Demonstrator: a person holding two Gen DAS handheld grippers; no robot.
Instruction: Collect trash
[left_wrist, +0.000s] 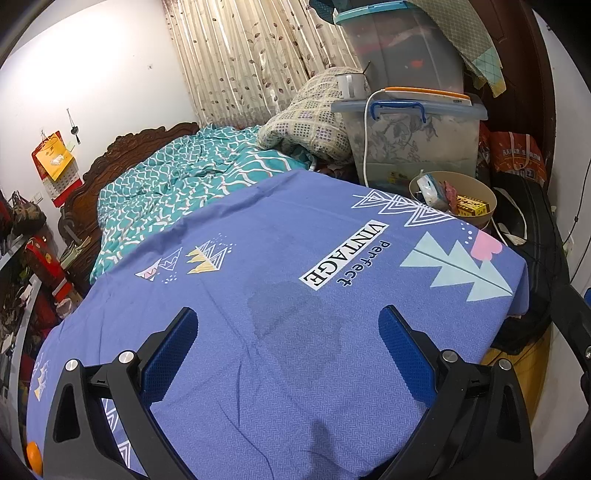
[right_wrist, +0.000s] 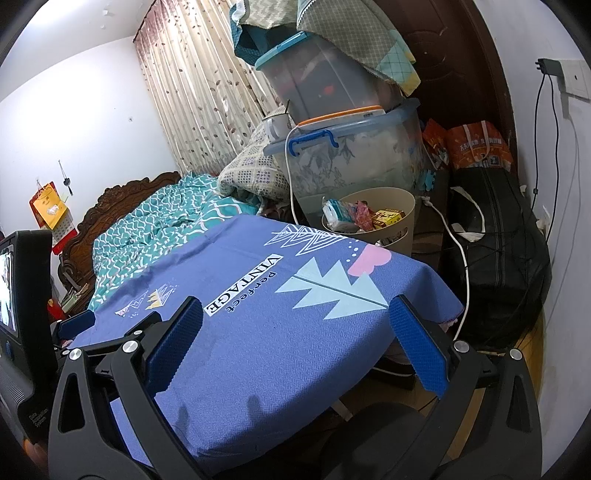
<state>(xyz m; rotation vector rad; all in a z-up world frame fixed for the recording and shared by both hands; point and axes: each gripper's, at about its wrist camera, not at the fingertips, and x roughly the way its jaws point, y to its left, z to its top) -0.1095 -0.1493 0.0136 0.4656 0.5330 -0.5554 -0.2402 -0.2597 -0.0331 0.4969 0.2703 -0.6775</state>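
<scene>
Above the purple printed tablecloth (left_wrist: 280, 354), the left gripper (left_wrist: 288, 325) and right gripper (right_wrist: 295, 314) hover, jaws spread wide and empty. Beyond its far edge stands a round beige plastic bin (right_wrist: 400, 221) holding wrappers and small boxes.

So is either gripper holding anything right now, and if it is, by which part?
Nothing is held. The left gripper and right gripper both stand open and empty above the purple printed cloth.

Blue cloth (left_wrist: 280, 332) on tabletop: printed "Perfect VINTAGE", VINTAGE in a white box. Black device (right_wrist: 26, 332) at left edge of right wrist view: small white label "Data Acquisition System". Orange bag (right_wrist: 476, 147): Chinese characters, illegible.
</scene>
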